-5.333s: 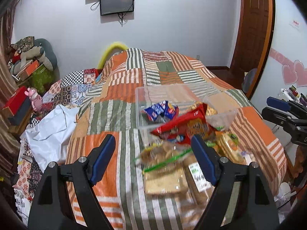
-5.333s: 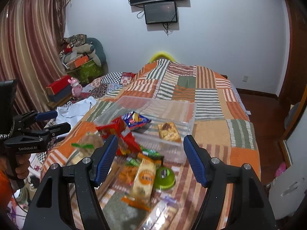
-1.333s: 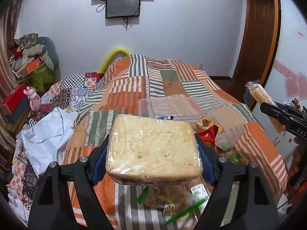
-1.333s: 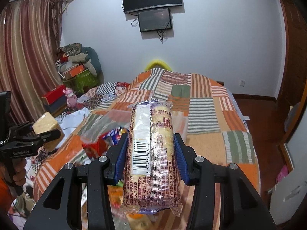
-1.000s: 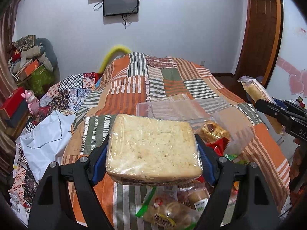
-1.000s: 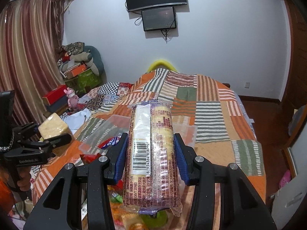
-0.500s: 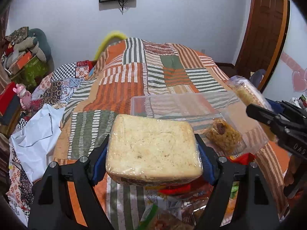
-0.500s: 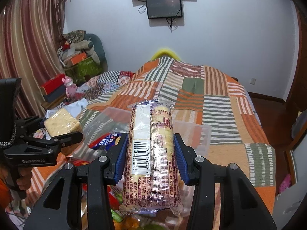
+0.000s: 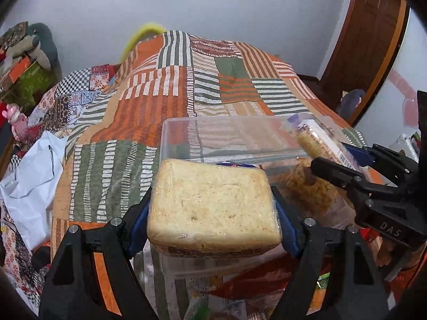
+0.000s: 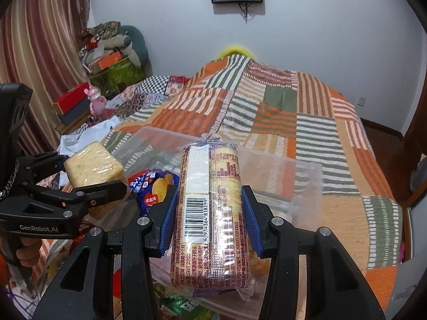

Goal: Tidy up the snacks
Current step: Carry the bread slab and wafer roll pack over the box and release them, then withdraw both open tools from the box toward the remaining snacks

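Note:
My left gripper is shut on a square pack of pale crackers, held over the near edge of a clear plastic bin on the bed. My right gripper is shut on a long sleeve of biscuits with a barcode, above the same clear bin. In the left wrist view the right gripper and its biscuit sleeve hang over the bin's right side. Seen from the right wrist, the left gripper holds the cracker pack at the left. A blue snack bag lies in the bin.
Loose snack packets lie on the striped patchwork bedspread in front of the bin. White cloth sits at the bed's left edge. Boxes and soft toys are stacked by the curtain; a door stands at the right.
Both grippers have come forward and down toward the clear bin with their packs still held. The bin now looks nearer in both views, and the two grippers are closer together.

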